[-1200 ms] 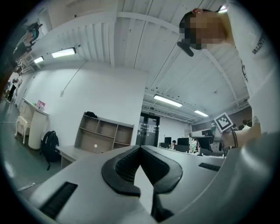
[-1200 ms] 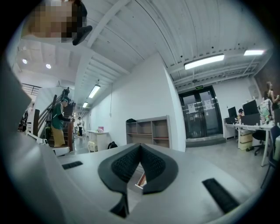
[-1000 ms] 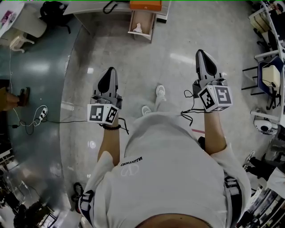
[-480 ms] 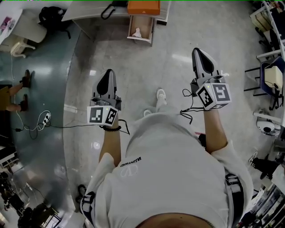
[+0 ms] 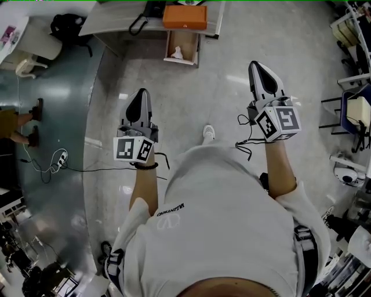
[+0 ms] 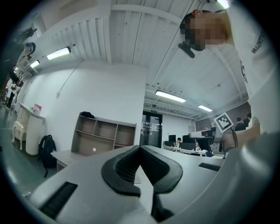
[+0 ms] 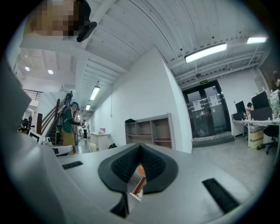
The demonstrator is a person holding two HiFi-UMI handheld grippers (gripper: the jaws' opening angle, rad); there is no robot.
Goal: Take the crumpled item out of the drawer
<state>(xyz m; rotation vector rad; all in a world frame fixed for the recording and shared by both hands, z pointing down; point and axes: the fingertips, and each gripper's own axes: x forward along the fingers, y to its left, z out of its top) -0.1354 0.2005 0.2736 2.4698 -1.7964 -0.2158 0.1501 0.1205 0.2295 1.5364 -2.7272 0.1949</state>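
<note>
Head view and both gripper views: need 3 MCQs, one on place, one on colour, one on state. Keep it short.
1. Where does the crumpled item lie?
A on the floor
B inside the open drawer
C on a chair

2. What colour is the box on the desk above the drawer?
A blue
B black
C orange

3. How do the jaws of the left gripper and the right gripper stand?
A both together, nothing held
B both wide apart
C left apart, right closed on the item

Key:
1 B: the head view shows the white wad inside the pulled-out drawer.
2 C: the box reads plainly orange in the head view.
3 A: in each gripper view the tips meet with nothing between them.
</note>
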